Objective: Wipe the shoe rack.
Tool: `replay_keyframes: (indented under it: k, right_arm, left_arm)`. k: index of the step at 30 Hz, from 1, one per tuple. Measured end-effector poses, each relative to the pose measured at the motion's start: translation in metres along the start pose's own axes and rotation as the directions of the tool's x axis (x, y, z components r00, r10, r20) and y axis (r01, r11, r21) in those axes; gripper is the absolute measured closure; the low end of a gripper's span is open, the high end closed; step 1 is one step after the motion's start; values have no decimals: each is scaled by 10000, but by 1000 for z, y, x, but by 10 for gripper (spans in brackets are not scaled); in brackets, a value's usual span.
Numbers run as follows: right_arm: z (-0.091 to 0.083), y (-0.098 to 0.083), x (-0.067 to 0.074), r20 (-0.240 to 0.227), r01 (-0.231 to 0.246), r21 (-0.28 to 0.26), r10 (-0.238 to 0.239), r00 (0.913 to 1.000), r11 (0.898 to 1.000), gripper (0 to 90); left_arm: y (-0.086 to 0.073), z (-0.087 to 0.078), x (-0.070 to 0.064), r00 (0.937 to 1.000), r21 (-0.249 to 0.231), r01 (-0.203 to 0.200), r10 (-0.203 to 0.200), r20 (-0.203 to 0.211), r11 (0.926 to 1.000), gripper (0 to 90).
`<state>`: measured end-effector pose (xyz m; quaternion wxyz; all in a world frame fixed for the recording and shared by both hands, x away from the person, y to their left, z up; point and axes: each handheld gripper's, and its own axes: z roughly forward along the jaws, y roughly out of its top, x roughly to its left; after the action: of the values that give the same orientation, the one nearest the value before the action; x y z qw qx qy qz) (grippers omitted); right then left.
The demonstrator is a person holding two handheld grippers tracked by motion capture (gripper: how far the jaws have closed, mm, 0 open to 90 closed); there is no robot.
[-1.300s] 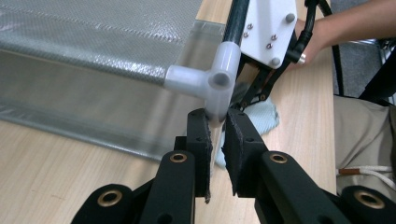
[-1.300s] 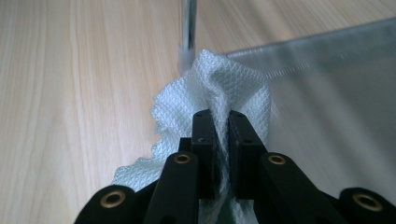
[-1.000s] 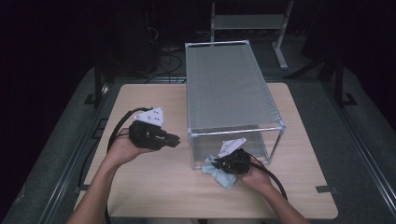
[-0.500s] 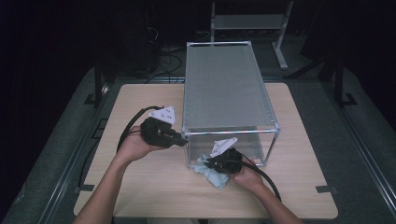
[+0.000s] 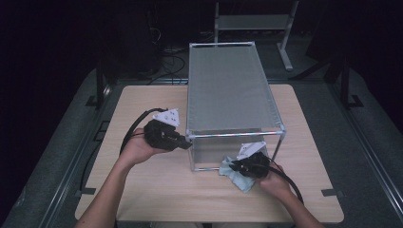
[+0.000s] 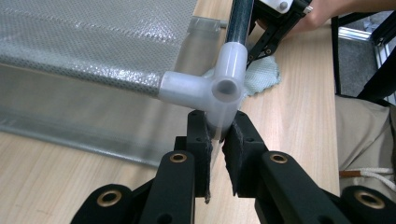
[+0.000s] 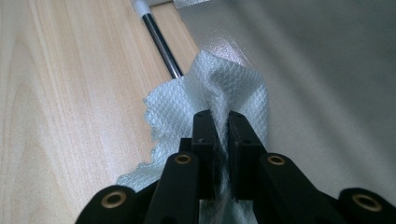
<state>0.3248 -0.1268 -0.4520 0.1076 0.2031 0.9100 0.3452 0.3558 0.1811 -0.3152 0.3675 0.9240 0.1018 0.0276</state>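
A box frame (image 5: 228, 90) of tubes with grey mesh on top and clear walls stands on the wooden table (image 5: 157, 185). My left gripper (image 5: 187, 142) is at its near left top corner. In the left gripper view the jaws (image 6: 219, 125) are shut on the white plastic corner joint (image 6: 224, 86). My right gripper (image 5: 234, 167) is low at the box's front wall, shut on a pale blue-green cloth (image 5: 240, 178). In the right gripper view the cloth (image 7: 224, 91) bunches between the jaws (image 7: 219, 116) against the clear wall (image 7: 327, 70).
A dark tube (image 7: 161, 44) of the frame runs along the table beside the cloth. Cables (image 5: 135, 123) trail from both grippers toward the person. A metal rack (image 5: 252, 21) stands on the dark floor behind the table. Bare wood lies to the left and right of the box.
My left gripper has edged right onto the box's corner. The right gripper slid left along the front wall with the cloth, then back to the right.
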Motion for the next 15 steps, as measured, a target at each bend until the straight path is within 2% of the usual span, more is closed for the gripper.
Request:
replay_keyframes:
  k: [2, 5, 6, 9, 12, 15]
  right_arm:
    - [-4, -4, -2, 56, 112, 57, -112, 9999, 9999, 823]
    - [-22, -23, -7, 514, 48, 236, -60, 9987, 9997, 825]
    - [-27, -28, -6, 488, -498, 220, 487, 9976, 9985, 825]
    - [-38, -39, -10, 773, -468, 365, 438, 9960, 9982, 825]
    - [-40, -41, -12, 824, -309, 472, 269, 9962, 9984, 826]
    - [-39, -41, -13, 762, -413, 407, 381, 9964, 9983, 827]
  left_arm:
    - [-1, 0, 0, 10000, -46, 24, -24, 3, 10000, 803]
    - [-3, -1, 0, 9999, -128, 94, -93, 46, 9999, 803]
    - [-3, -1, 0, 9999, -127, 98, -97, 25, 9999, 803]
    - [-2, -1, -1, 9999, -116, 114, -115, -20, 9999, 803]
    - [-2, -1, -2, 10000, -73, 37, -37, -6, 10000, 803]
    - [-3, -2, -3, 10000, -35, 69, -70, -27, 10000, 803]
